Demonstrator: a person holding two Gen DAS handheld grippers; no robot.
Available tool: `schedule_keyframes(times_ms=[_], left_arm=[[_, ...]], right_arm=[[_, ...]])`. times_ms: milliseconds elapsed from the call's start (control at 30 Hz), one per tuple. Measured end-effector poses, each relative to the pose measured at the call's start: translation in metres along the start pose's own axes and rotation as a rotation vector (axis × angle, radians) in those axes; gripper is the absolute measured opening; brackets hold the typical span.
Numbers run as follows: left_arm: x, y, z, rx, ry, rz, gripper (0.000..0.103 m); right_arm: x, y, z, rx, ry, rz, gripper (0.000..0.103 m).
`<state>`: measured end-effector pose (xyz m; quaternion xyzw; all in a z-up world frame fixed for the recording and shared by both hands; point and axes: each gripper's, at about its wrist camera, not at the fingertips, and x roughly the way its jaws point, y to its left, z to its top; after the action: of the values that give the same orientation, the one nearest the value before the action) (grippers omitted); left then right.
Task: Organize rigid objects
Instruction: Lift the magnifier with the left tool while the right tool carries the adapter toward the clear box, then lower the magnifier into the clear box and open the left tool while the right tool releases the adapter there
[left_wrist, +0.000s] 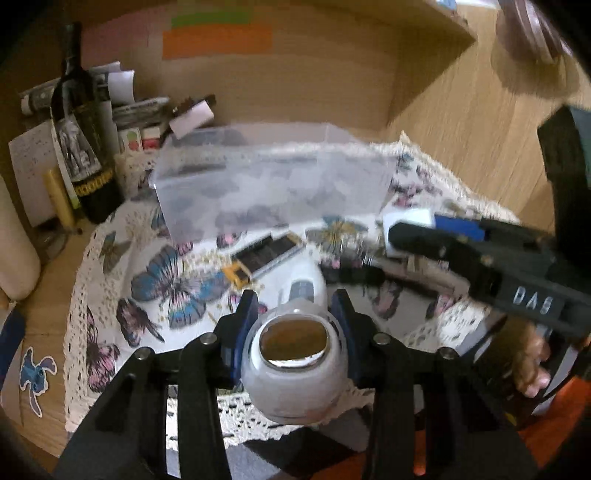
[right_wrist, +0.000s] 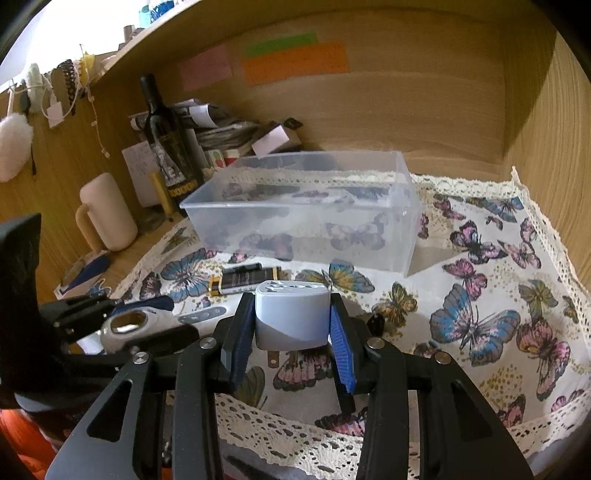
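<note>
Bin straight ahead of both grippers: R gripper pinching plug adapter, L gripper pinching white handheld device, long axis pointing binward.

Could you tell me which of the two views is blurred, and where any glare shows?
Left wrist view: motion-smeared, the clear plastic box and the right gripper streaked; a bright reflection sits on the shiny end of the white device. Right wrist view: sharp, the grey adapter crisp, with blown-out daylight in the top-left corner; both bend straight edges.
</note>
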<state>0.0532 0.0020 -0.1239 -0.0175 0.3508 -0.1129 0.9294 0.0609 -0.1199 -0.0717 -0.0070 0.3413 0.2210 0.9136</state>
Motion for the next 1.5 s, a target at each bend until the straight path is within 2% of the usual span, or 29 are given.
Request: schedule_keyframes(times_ms=[400,800,1233,1500], left_arm=[[-0.007,0.004,0.036,-0.054,-0.073,-0.017,0.041],[-0.001,0.004,0.066,-0.071,-0.084,-0.031,0.041],[-0.019,0.005,0.1,-0.058,-0.09,-0.063,0.041],[-0.036,0.009,0.129,-0.033,-0.148,-0.051,0.041]], right_arm=[[-0.003,-0.004,0.02,-0.023,-0.059,-0.002,0.036],[-0.005,-0.02,0.047,-0.022,-0.108,-0.005,0.036],[-0.008,-0.03,0.074,-0.036,-0.157,-0.021,0.036],[-0.002,-0.033,0.092,-0.05,-0.173,-0.03,0.036]])
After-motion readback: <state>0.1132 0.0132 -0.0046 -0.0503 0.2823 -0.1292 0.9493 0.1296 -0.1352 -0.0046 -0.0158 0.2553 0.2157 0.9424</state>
